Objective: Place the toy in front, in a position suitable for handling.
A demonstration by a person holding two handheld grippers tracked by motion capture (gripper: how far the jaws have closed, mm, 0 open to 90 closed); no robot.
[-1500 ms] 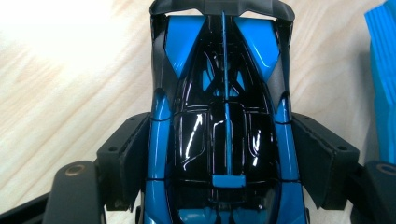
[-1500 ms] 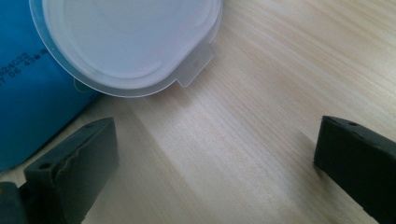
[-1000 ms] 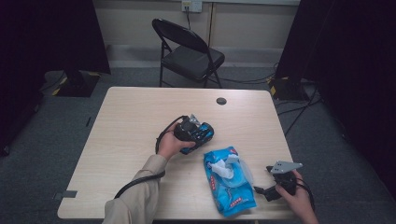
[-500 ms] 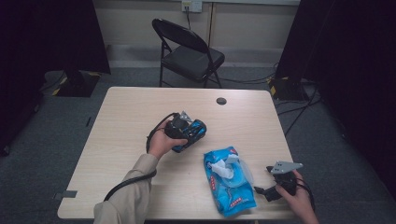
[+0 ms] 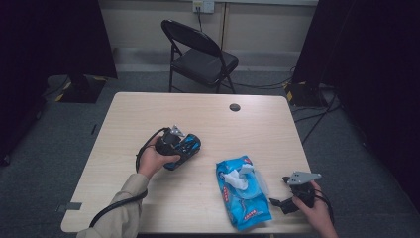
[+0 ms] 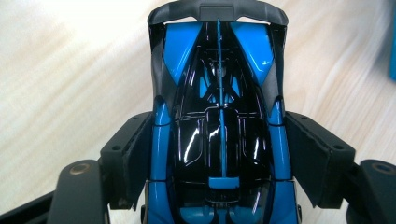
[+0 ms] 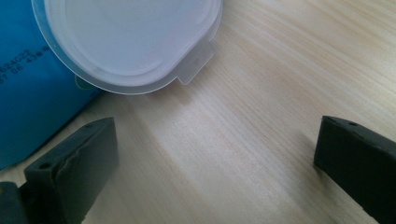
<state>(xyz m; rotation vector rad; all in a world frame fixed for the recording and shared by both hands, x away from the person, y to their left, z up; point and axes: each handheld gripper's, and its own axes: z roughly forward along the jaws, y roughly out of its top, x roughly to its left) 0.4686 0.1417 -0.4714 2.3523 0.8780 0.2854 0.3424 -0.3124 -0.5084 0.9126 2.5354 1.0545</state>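
A blue and black toy car (image 6: 219, 93) sits between the jaws of my left gripper (image 6: 219, 154), whose pads press on both of its sides. In the high view the left gripper (image 5: 179, 145) holds the toy car (image 5: 190, 146) just above the table's middle left. A blue wipes pack (image 5: 245, 198) lies at the front right with its clear lid (image 7: 130, 42) flipped open and a white wipe (image 5: 233, 178) sticking out. My right gripper (image 5: 278, 203) rests low beside the pack's right edge. Its jaws (image 7: 215, 158) stand wide apart over bare wood.
The wooden table (image 5: 148, 114) has a black round cable hole (image 5: 235, 107) near its far edge. A black folding chair (image 5: 203, 57) stands behind the table. Cables run across the floor at the right.
My left gripper has carried the toy car to the left, away from the wipes pack. The right gripper and the pack have stayed put.
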